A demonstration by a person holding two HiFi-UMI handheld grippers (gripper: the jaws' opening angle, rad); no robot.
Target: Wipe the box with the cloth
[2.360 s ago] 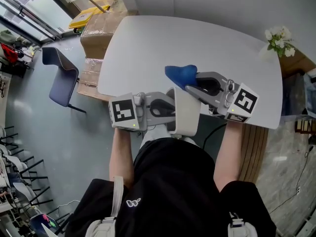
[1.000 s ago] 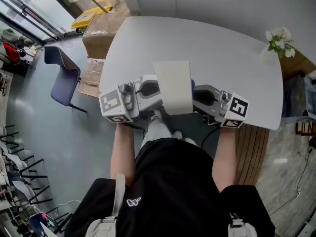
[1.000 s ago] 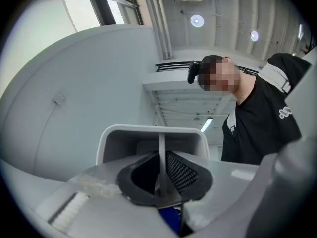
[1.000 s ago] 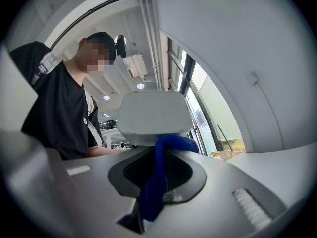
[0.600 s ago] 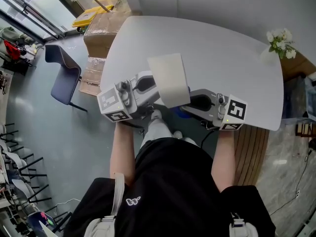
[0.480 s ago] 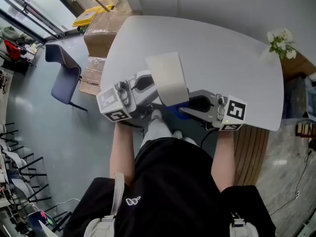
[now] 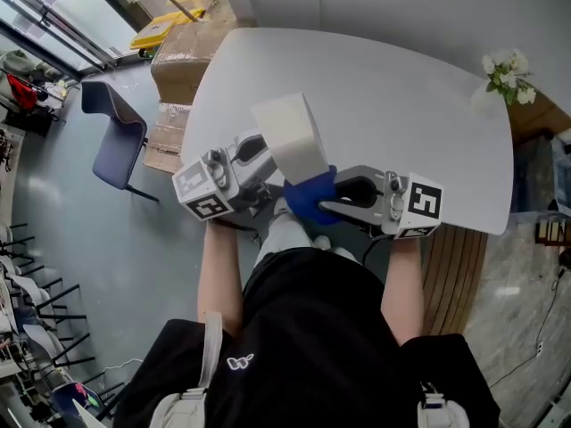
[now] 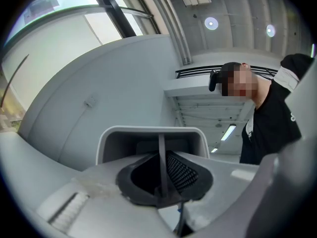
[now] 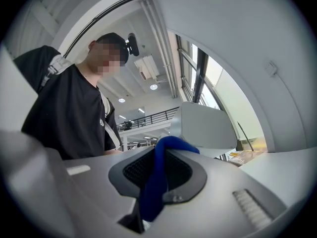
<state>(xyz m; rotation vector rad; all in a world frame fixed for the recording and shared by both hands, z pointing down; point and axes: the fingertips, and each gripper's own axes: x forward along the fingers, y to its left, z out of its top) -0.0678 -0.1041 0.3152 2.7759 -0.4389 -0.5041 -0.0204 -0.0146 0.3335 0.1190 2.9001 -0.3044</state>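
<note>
In the head view a pale, cream box [image 7: 287, 136] hangs tilted in the air over the table's near edge. My left gripper [image 7: 266, 163] is shut on it. The left gripper view shows a thin wall of the box [image 8: 148, 135] pinched between the two black pads [image 8: 185, 172]. A blue cloth [image 7: 310, 196] is bunched against the box's lower near end, with my right gripper [image 7: 328, 200] shut on it. The right gripper view has the cloth [image 9: 156, 180] draped between the pads and the box [image 9: 203, 128] just beyond it.
A white rounded table [image 7: 401, 105] lies below the grippers, with a bunch of white flowers [image 7: 504, 69] at its far right corner. A cardboard carton [image 7: 178, 38] and a blue chair [image 7: 111, 132] stand on the floor at left. My legs are beneath the grippers.
The box rose from lap height and tipped, its top swinging left. The right gripper brought the cloth from the box's far right side round to its lower near end.
</note>
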